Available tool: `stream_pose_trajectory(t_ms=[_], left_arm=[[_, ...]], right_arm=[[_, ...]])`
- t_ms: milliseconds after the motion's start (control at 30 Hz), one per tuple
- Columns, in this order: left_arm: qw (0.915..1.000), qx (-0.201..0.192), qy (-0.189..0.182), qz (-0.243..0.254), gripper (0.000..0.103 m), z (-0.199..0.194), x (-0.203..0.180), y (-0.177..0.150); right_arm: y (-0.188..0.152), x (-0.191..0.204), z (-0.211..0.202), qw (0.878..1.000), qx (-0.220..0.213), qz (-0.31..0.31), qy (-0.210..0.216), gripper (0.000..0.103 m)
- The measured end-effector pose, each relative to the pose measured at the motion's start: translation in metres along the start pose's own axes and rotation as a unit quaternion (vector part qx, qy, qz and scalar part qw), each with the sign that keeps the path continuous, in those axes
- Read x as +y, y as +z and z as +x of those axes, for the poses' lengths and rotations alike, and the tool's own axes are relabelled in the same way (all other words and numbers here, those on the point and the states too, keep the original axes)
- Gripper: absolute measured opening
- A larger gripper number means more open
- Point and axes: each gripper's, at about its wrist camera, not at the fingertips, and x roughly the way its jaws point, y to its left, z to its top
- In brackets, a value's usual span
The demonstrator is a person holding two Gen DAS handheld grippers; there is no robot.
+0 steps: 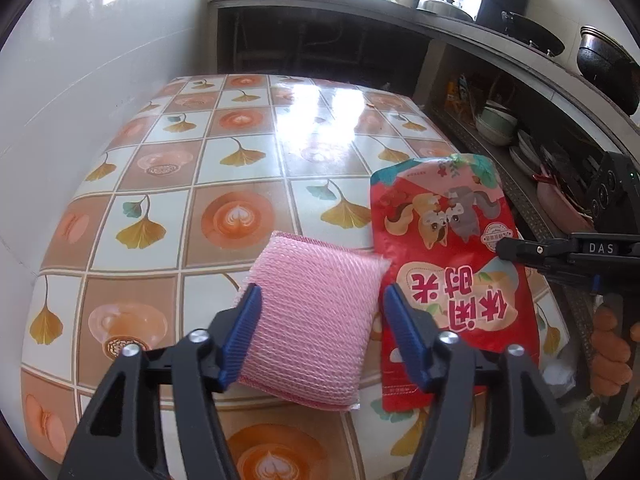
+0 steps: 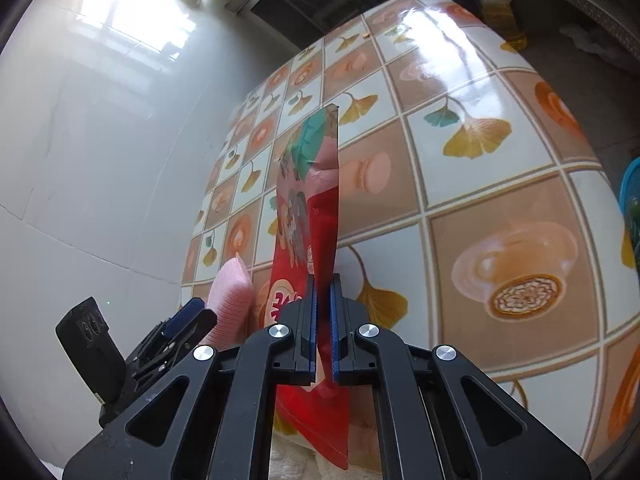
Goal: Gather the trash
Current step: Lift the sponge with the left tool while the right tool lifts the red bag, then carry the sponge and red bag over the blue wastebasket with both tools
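Blue-padded right gripper (image 2: 323, 320) is clamped on the red snack bag (image 2: 308, 216), which stands on edge ahead of it over the bench (image 2: 480, 184). Left gripper (image 1: 320, 312) stands released, straddling a pink scrub pad (image 1: 316, 312), with the bag just to its right.

place: home kitchen | signs: wok (image 1: 534, 32), stacked bowls (image 1: 496, 124), tiled wall (image 1: 80, 92)

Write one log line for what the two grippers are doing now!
right gripper: shut on snack bag | left gripper: open around pink sponge | table
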Motion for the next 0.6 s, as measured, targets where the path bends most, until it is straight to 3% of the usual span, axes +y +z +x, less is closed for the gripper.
stream_pose_trajectory(t_ms=[133,200,300,400,533,600], left_arm=[[0.9994,0.018,-0.02,0.022,0.086,-0.005,0.004,0.006],[0.9967,0.056,-0.032,0.049,0.092,0.002,0.002,0.01],[0.9896,0.104,-0.037,0.092,0.093,0.014,-0.003,0.014],[0.9801,0.14,-0.031,0.138,0.093,0.028,-0.011,0.018],[0.9642,0.179,0.007,0.195,0.093,0.046,-0.02,0.016],[0.96,0.195,0.016,0.2,0.093,0.054,-0.02,0.015]], right_arm=[[-0.006,-0.012,-0.024,1.0,-0.012,-0.01,-0.009,0.004],[-0.01,-0.016,-0.033,1.0,-0.015,-0.016,-0.012,0.004],[-0.016,-0.014,-0.038,0.999,-0.021,-0.021,-0.016,0.004],[-0.022,-0.025,-0.052,0.999,-0.028,-0.017,-0.014,0.004],[-0.023,-0.034,-0.051,0.999,-0.032,-0.005,-0.008,0.004],[-0.03,-0.041,-0.058,0.999,-0.032,0.002,-0.004,0.004]])
